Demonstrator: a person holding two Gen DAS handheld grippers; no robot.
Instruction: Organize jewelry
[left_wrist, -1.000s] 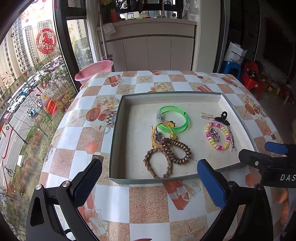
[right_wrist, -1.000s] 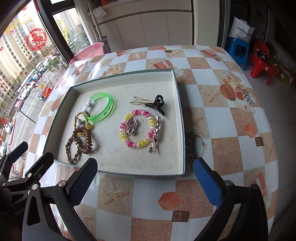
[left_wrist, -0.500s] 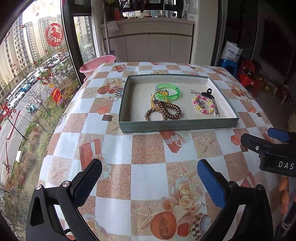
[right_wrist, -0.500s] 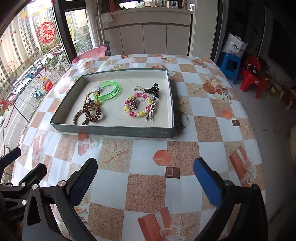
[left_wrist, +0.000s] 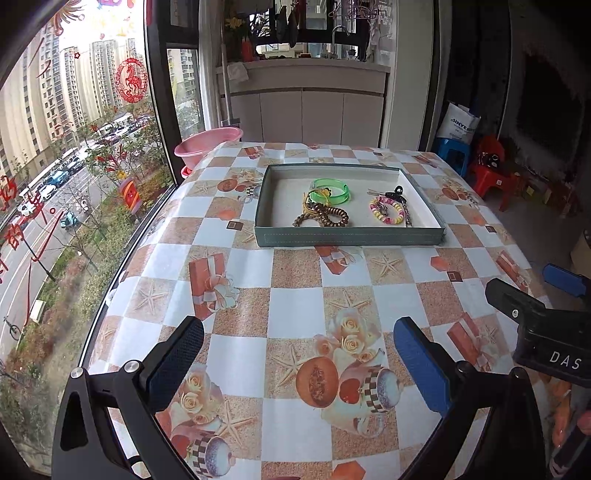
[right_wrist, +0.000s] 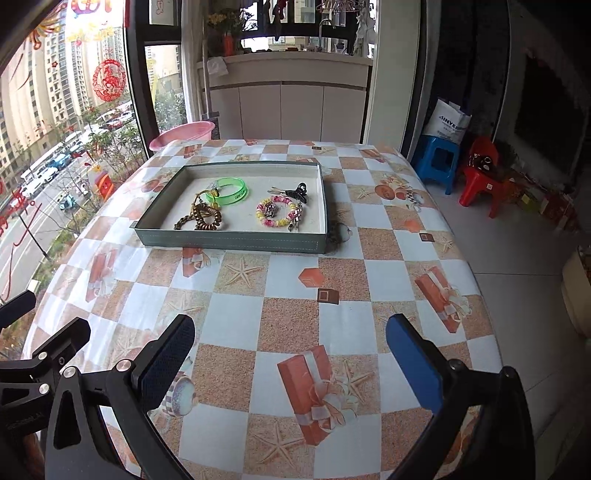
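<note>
Left gripper (left_wrist: 297, 363): jaws wide, empty, above the tablecloth (left_wrist: 295, 314). Right gripper (right_wrist: 290, 360): jaws wide, empty, just beside it. Tray (left_wrist: 349, 236): well ahead of both, holding green bangle (left_wrist: 330, 190), brown coil tie (left_wrist: 332, 218), beaded bracelet (left_wrist: 386, 210), black claw clip (left_wrist: 395, 194).
</note>
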